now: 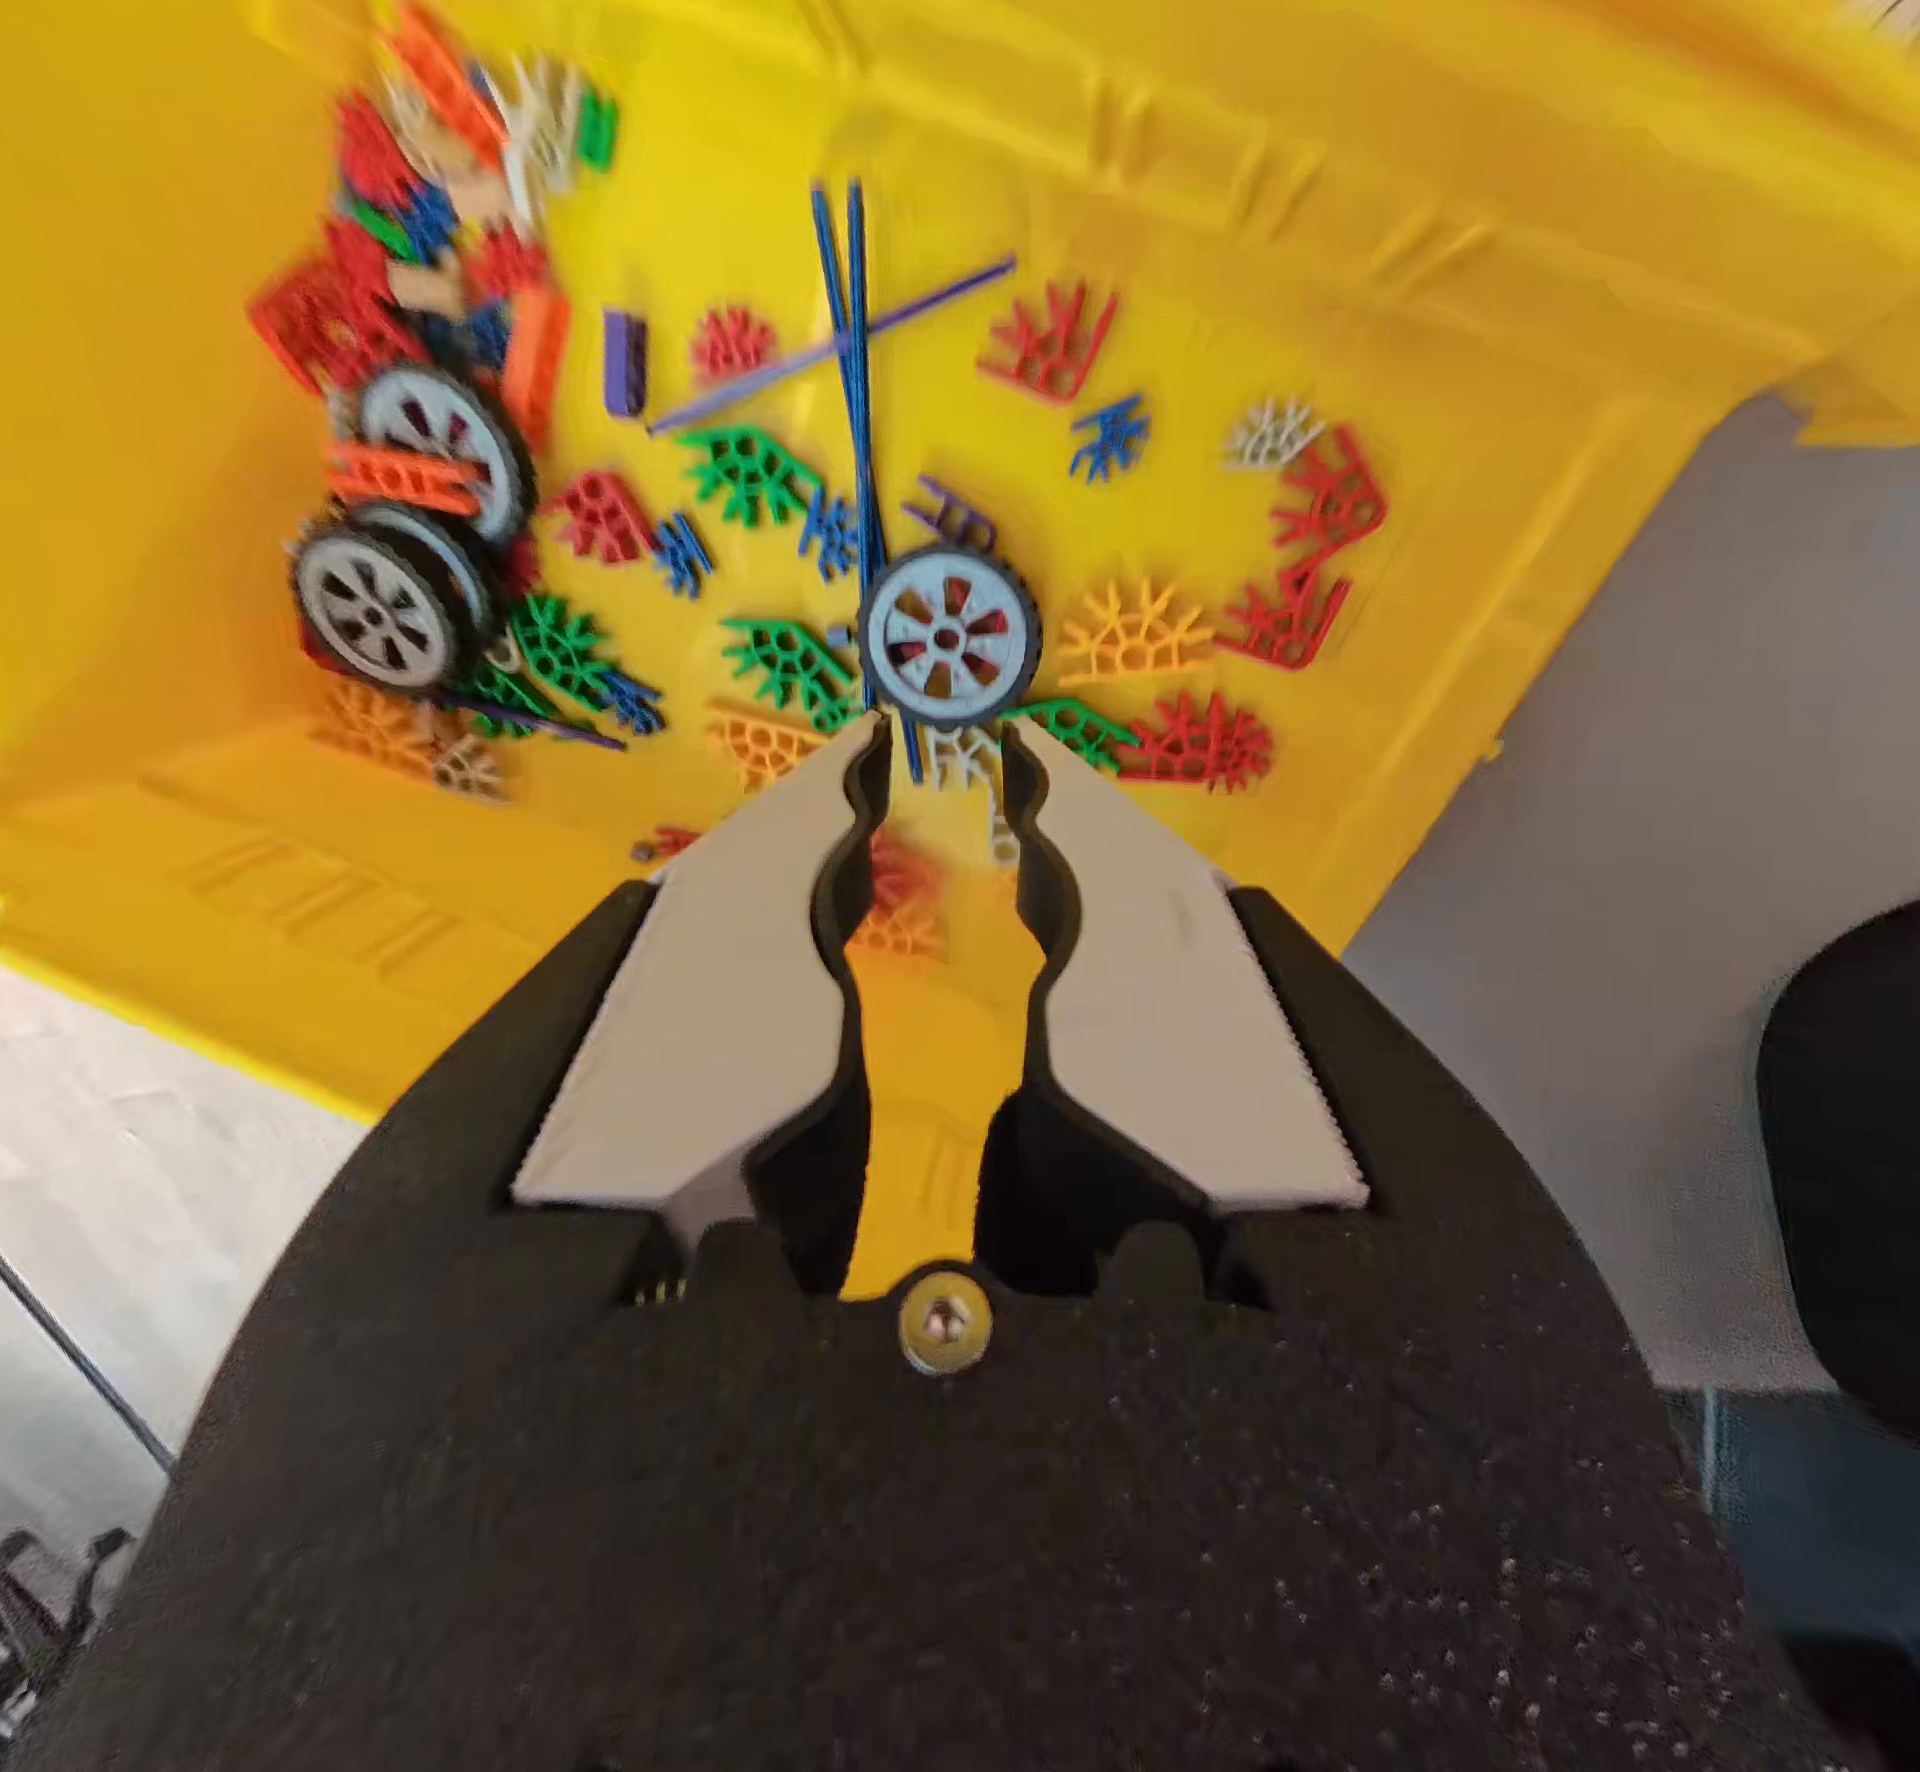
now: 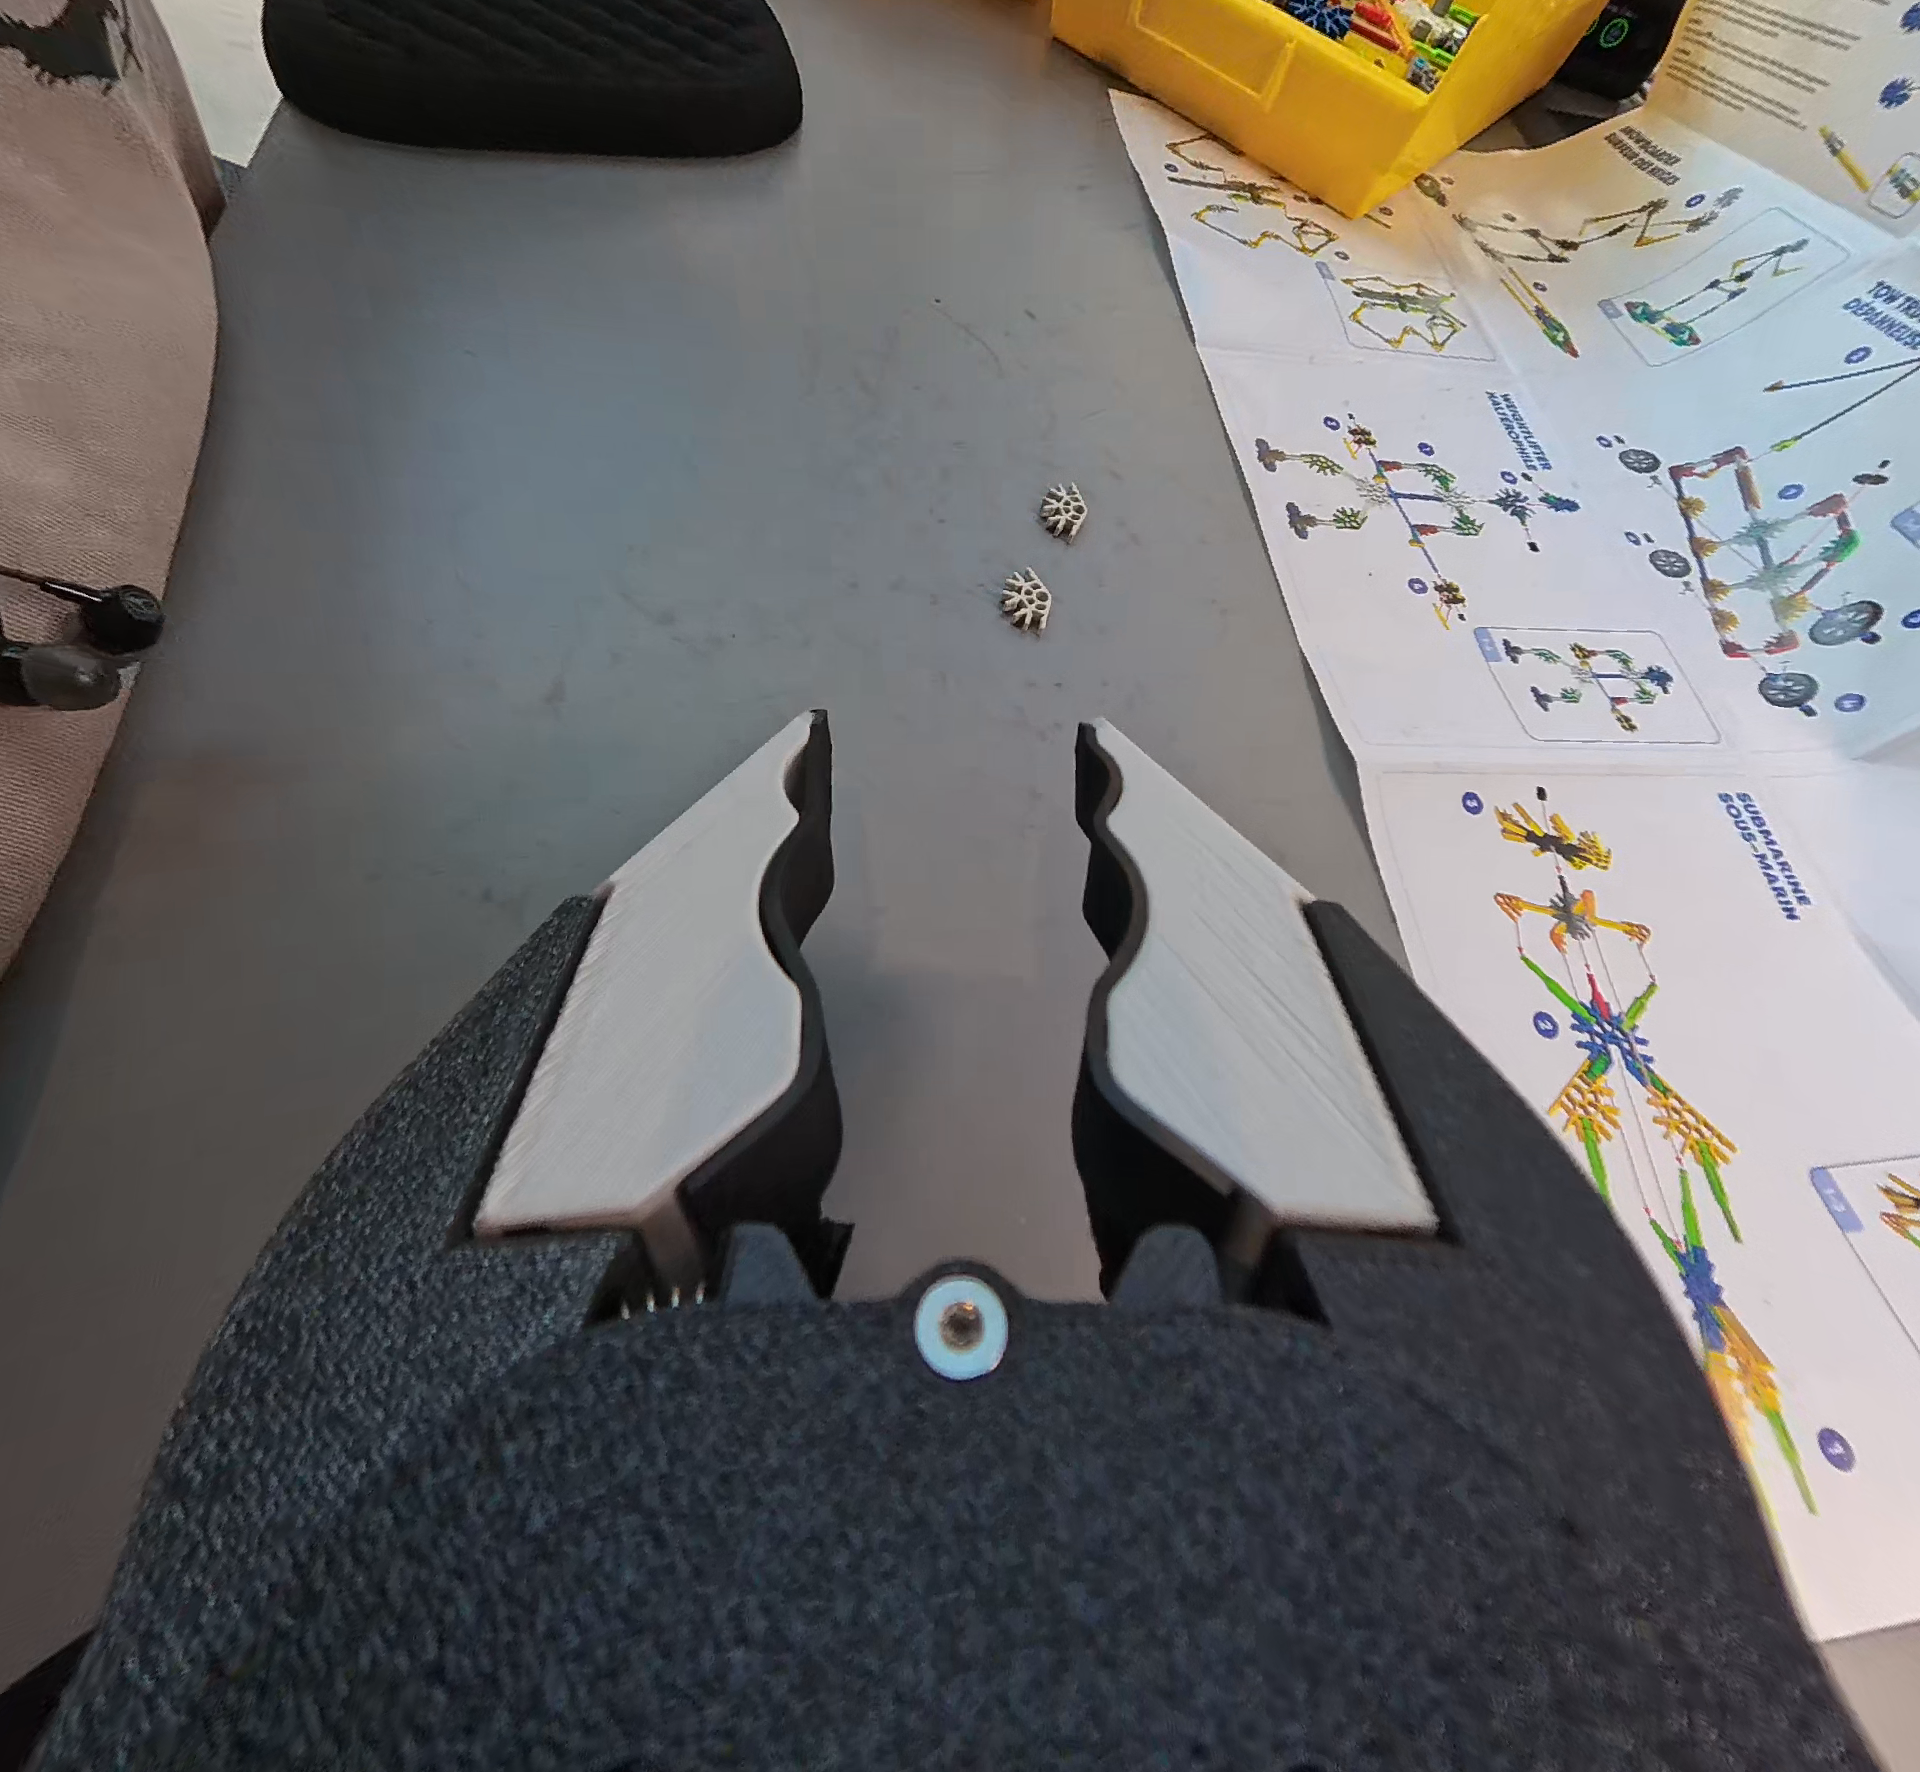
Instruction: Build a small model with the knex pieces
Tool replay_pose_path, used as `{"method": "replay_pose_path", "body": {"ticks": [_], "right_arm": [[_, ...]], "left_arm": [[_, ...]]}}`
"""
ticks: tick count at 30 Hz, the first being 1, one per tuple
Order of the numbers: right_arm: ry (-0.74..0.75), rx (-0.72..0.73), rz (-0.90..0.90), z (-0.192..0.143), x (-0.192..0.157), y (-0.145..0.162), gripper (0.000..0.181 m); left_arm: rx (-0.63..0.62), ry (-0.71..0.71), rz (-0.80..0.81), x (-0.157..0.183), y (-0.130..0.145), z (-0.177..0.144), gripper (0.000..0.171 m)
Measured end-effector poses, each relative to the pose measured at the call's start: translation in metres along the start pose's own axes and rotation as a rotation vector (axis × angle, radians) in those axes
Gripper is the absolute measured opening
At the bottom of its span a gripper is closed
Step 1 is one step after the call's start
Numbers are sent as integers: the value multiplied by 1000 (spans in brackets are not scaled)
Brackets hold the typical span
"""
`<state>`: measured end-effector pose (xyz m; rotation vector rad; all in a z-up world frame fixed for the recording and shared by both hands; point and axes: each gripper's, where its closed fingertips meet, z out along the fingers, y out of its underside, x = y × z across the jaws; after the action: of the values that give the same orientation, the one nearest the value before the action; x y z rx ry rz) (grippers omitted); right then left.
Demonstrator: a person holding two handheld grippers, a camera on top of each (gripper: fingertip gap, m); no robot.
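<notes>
Left gripper (image 1: 940, 735): jaws parted by a narrow gap, holding nothing; poised over the open yellow bin (image 1: 1351, 195).
- Grey wheel (image 1: 949, 639), one, lying flat just beyond the fingertips, a little right of the gap.
- Blue rods (image 1: 847, 351), two, side by side, long axis running up the frame from the fingertip gap; near ends lie between the tips. Contact cannot be told.
- Purple rod (image 1: 831, 346), one, crossing the blue pair on a slant.
- Further wheels (image 1: 379, 616), at least two, in the blurred heap at left centre.
- Loose connectors: red, green, blue, orange, grey; count uncertain through blur.

Right gripper (image 2: 951, 730): jaws wide apart, empty, over the grey table (image 2: 571, 475).
- Pale connectors (image 2: 1027, 600), two, straight ahead, slightly right of centre, near each other but apart.
- Instruction sheet (image 2: 1610, 891), right edge.
- Second yellow bin (image 2: 1299, 60), upper right.
- Black pad (image 2: 530, 34), upper left.
</notes>
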<state>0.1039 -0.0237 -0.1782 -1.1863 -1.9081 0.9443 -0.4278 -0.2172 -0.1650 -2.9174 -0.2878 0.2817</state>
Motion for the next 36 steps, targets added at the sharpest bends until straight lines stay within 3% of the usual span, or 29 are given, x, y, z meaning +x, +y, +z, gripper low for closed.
{"method": "replay_pose_path", "body": {"ticks": [4,8,16,21,28,36], "right_arm": [[-1,2,27,1,2,3,46],[-2,6,49,2,4,3,46],[7,27,79,-1,9,1,46],[8,32,94,-1,11,1,46],[10,34,114,-1,14,1,46],[17,31,130,-1,17,1,46]], "left_arm": [[-200,92,15,-4,45,29,19],[-279,119,57,0,57,37,16],[-260,3,31,-34,40,31,16],[-320,-75,12,-63,47,25,21],[-314,-273,58,-110,38,18,20],[-325,-306,80,-143,35,29,21]]}}
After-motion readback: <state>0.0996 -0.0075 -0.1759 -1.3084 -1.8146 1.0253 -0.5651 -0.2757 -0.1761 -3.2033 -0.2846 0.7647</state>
